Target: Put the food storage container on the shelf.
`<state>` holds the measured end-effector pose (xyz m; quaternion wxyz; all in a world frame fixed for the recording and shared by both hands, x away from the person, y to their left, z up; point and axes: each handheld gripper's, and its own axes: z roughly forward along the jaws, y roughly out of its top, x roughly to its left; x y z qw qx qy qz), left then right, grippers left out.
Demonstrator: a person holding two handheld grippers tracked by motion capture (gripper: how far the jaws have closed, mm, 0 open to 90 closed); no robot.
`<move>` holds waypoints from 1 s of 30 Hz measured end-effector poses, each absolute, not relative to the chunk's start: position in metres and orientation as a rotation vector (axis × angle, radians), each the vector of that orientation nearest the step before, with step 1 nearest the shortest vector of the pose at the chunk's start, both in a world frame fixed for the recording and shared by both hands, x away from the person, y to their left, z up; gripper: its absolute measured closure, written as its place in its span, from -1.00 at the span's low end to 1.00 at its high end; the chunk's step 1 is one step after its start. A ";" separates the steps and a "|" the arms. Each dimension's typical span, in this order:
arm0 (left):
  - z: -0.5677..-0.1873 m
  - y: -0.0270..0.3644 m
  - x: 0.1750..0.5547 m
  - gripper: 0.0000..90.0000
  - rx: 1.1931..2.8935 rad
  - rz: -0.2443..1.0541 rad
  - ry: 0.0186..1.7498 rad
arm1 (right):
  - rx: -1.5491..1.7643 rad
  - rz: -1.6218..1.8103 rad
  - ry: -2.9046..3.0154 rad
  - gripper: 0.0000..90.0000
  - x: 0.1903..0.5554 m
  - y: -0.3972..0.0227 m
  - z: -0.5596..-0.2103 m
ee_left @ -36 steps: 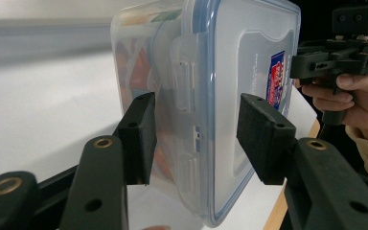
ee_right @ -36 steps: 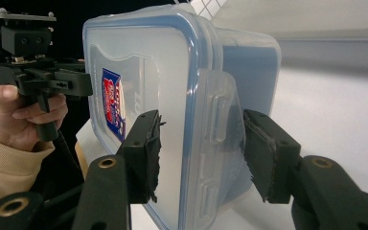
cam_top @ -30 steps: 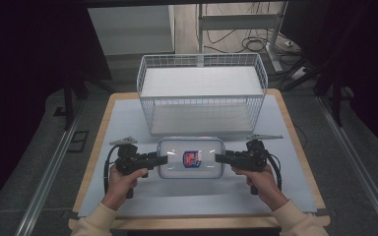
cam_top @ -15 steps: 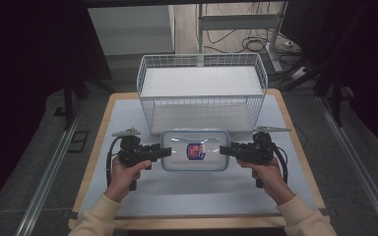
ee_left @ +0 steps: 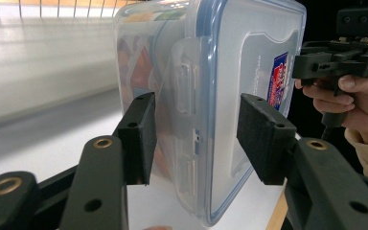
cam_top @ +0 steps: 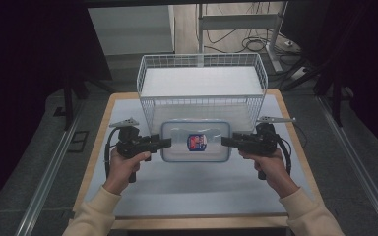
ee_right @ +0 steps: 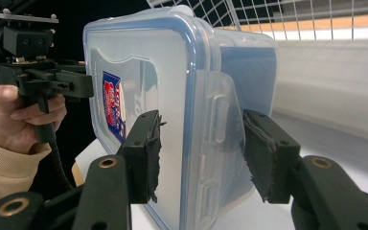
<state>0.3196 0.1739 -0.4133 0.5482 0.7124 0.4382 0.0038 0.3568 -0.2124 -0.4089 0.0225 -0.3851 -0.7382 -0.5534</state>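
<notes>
A clear plastic container (cam_top: 194,129) with a blue-rimmed lid and a red-and-blue sticker hangs level above the table, just in front of the wire basket. My left gripper (cam_top: 165,142) is shut on its left end and my right gripper (cam_top: 225,140) on its right end. In the left gripper view the container (ee_left: 239,57) stands between the left gripper's (ee_left: 196,132) pads, one on the lid and one on the base. The right gripper view shows the same hold by the right gripper (ee_right: 201,153) on the container (ee_right: 143,72), over its side latch.
A white wire basket (cam_top: 202,59) stands at the back of the table, right behind the container. The table (cam_top: 192,191) has a white mat with wooden edges showing. Dark floor, rails and cables surround it.
Both hands have lifted the container off the mat, and it now sits higher and closer to the basket's front wall. The hold on both ends is unchanged.
</notes>
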 end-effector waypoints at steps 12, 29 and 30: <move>-0.382 0.170 0.330 0.10 1.677 0.055 1.010 | -1.167 -1.772 -2.308 0.10 0.367 -0.215 -0.377; -0.358 0.168 0.353 0.10 1.656 0.069 0.988 | -1.157 -1.803 -2.342 0.10 0.389 -0.217 -0.343; -0.356 0.168 0.355 0.10 1.658 0.074 0.983 | -1.157 -1.803 -2.342 0.10 0.389 -0.217 -0.343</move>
